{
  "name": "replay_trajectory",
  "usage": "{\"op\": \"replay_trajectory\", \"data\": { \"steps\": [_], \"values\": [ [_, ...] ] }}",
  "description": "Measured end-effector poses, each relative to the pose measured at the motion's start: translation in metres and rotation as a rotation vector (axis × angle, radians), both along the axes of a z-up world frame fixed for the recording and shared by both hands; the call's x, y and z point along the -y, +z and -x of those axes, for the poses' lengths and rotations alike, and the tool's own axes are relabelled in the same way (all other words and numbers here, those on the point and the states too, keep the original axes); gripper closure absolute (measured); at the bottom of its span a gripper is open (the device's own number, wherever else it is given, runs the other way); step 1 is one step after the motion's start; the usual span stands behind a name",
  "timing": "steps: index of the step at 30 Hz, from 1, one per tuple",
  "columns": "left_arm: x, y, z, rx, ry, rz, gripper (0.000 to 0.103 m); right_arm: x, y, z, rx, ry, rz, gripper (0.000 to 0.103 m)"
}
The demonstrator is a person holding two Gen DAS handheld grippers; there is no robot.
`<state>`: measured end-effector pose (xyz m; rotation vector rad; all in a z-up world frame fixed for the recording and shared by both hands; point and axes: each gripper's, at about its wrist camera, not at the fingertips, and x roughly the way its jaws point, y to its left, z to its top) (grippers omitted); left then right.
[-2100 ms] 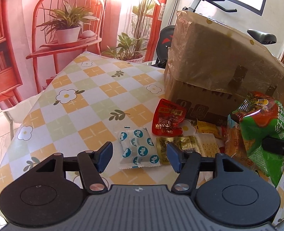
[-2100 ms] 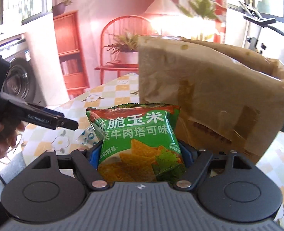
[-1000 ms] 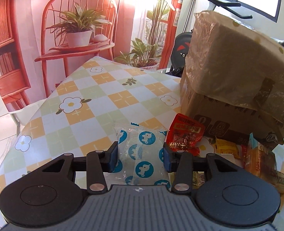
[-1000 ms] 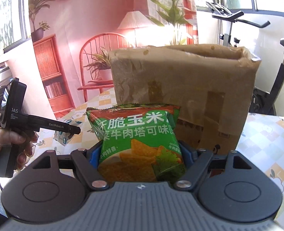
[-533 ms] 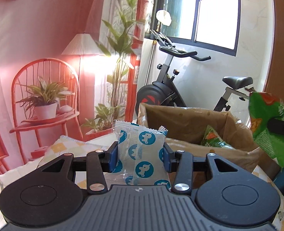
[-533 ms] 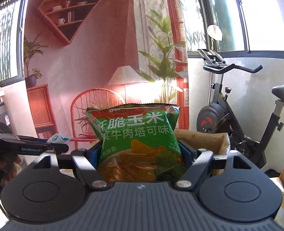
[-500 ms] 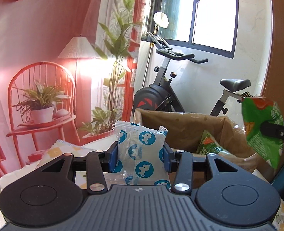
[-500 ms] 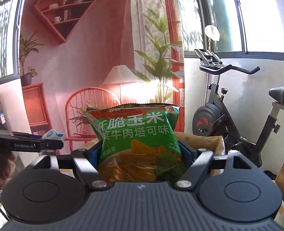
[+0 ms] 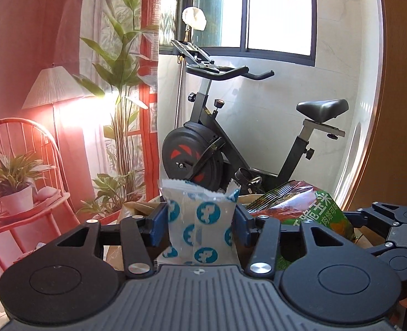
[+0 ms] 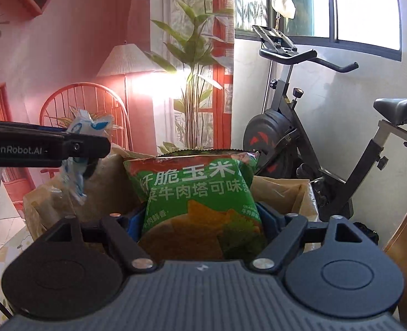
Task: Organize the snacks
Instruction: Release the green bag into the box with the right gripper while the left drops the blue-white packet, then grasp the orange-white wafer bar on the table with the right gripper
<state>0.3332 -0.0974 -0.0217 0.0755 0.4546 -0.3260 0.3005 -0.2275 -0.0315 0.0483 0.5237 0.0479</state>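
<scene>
— Left wrist view? — The left gripper point(image 9: 200, 224), its jaws just opening, stands spread around the white-and-blue packet point(image 9: 200, 229) above the cardboard box point(image 9: 137, 208)

— Right wrist view? — The right gripper point(image 10: 200, 220) pinches the green chip bag point(image 10: 195, 190) over that box

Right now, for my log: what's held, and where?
Right tool: green chip bag, by its lower sides. Left tool: jaws have just been opening, white packet loose between them.

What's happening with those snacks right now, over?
Left tongs just opening, blue-dotted packet loose between. Right tongs clamp green corn-chip bag. Both over cardboard box. Nothing blocking.
</scene>
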Motion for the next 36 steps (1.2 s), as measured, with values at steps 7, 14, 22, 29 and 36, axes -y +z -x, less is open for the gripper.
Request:
{"op": "replay_trajectory", "data": {
  "steps": [7, 14, 22, 29, 36],
  "values": [
    [-0.023, -0.001, 0.011, -0.006, 0.015, 0.013, 0.03, 0.015, 0.004, 0.012, 0.039, 0.034, -0.045, 0.01],
    [-0.06, 0.003, 0.056, -0.014, 0.021, 0.016, 0.03, 0.014, 0.012, 0.055, 0.051, 0.147, -0.034, 0.012],
    [-0.125, -0.019, 0.112, -0.103, 0.124, 0.07, 0.032, 0.011, 0.009, 0.12, 0.049, 0.285, -0.053, 0.018],
    [-0.144, -0.058, 0.144, -0.128, 0.211, 0.097, 0.032, 0.013, -0.038, 0.159, -0.02, 0.362, -0.064, 0.023],
    [-0.135, -0.098, 0.15, -0.213, 0.239, 0.105, 0.034, 0.012, -0.113, 0.169, -0.223, 0.399, 0.002, 0.034]
  ]
}}
